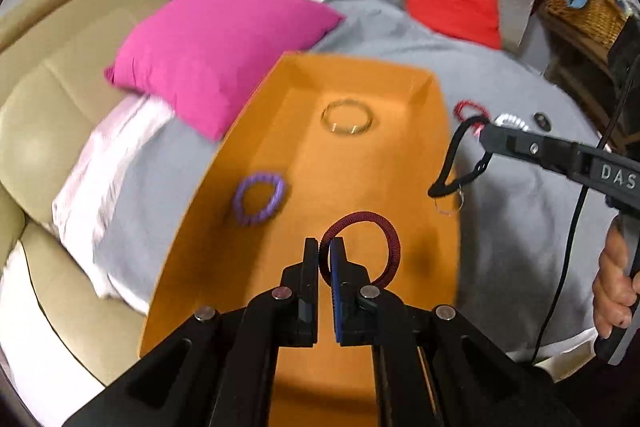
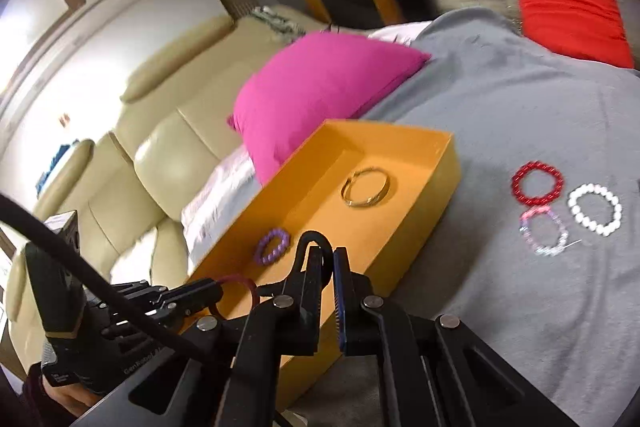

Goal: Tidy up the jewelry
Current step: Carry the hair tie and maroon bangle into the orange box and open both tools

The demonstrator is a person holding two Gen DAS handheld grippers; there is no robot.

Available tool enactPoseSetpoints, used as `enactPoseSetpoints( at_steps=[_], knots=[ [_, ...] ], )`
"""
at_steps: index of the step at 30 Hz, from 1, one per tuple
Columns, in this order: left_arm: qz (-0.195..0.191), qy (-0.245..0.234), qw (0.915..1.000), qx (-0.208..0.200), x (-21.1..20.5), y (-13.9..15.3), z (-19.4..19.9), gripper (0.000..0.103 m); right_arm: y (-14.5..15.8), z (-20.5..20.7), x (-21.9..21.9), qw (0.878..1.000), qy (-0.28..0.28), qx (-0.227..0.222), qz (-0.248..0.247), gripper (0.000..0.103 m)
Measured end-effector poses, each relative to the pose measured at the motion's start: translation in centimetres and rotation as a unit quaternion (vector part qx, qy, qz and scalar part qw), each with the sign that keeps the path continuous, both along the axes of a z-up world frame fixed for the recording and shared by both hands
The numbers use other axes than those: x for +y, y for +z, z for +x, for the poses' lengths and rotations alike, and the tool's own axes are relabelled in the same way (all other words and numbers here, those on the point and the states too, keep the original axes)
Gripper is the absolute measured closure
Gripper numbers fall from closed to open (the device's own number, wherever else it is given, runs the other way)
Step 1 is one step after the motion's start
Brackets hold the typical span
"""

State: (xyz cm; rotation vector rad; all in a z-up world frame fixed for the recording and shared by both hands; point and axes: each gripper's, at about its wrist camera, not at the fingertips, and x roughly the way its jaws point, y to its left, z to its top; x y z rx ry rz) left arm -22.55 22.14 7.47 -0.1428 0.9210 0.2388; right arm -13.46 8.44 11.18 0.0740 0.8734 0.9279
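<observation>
While the orange tray (image 1: 248,155) lies on the grey blanket (image 1: 520,227) of the bed, both grippers hang over its near end, each with its jaws closed tight on a piece of jewelry. The left gripper (image 1: 325,255) pinches a dark red coiled bracelet (image 1: 394,247) by one side, the loop standing out to the right of the jaws just above the tray's floor. The right gripper (image 2: 328,263) grips a black band (image 1: 450,163), which droops in a long loop over the tray's right wall in the left wrist view; in its own view only the top of that loop shows above the jaws.

Inside the tray a gold bangle (image 2: 366,187) lies toward the far end and a purple beaded bracelet (image 2: 272,247) nearer the middle. Right of the tray, on the blanket, a red beaded bracelet (image 2: 538,183), a white beaded bracelet (image 2: 596,211) and a pale pink bracelet (image 2: 544,233) lie close together. A pink pillow (image 2: 320,95) rests just beyond the tray's left side.
</observation>
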Motion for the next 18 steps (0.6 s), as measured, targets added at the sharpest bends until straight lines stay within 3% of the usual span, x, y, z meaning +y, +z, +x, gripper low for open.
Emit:
enactPoseSetpoints(
  at_steps=[7, 12, 18],
  knots=[
    [-0.008, 0.019, 0.9991, 0.036, 0.3, -2.9, 0.5, 0.097, -2.0, 0.4, 2.2, 0.999, 0.004, 0.007, -0.040, 0.094],
    [0.007, 0.023, 0.9986, 0.047, 0.3, -3.2, 1.1, 0.097, -2.1, 1.0, 2.2, 0.999, 0.006, 0.021, -0.041, 0.093],
    [0.023, 0.026, 0.9988, 0.036, -0.1, -2.0, 1.4, 0.088, -1.0, 2.4, -0.3, 0.999, -0.026, 0.033, -0.018, 0.093]
  ],
)
